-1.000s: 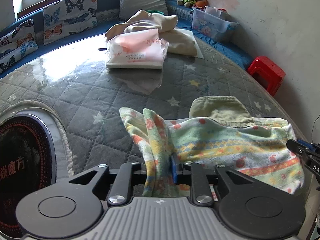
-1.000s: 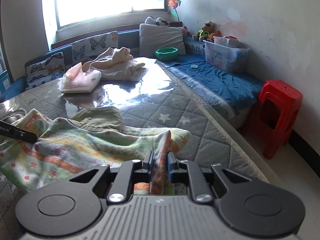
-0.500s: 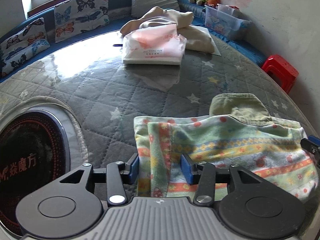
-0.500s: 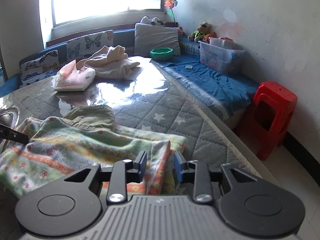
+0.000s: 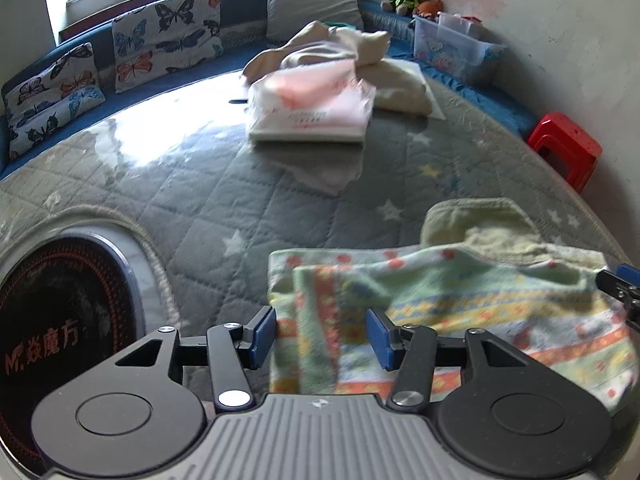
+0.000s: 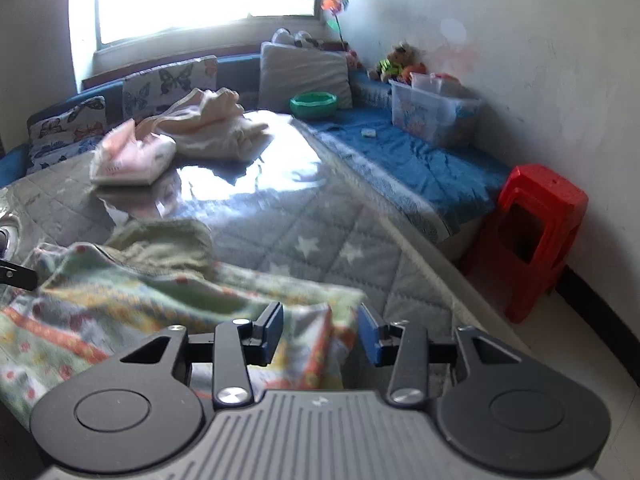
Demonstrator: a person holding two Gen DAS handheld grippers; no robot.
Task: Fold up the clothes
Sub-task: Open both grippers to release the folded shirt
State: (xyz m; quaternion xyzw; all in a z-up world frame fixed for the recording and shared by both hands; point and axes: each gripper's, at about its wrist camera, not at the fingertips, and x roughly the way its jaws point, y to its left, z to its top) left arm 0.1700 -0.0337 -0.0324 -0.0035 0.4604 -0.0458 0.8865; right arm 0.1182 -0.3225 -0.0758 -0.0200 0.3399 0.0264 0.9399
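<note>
Your left gripper (image 5: 321, 338) and right gripper (image 6: 319, 334) have just been opening, each released around an edge of the striped, flower-printed green towel (image 5: 460, 312) on the grey quilted star-pattern mattress (image 5: 224, 200), its near part hidden beneath them.

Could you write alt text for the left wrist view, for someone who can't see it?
The left gripper, its jaws just opened, straddles the edge of a folded colourful patterned cloth lying on a grey quilted mattress. Farther back sit a white-and-pink package and butterfly cushions.

A red stool (image 6: 540, 236) stands beside the quilted mattress (image 5: 168, 184).
</note>
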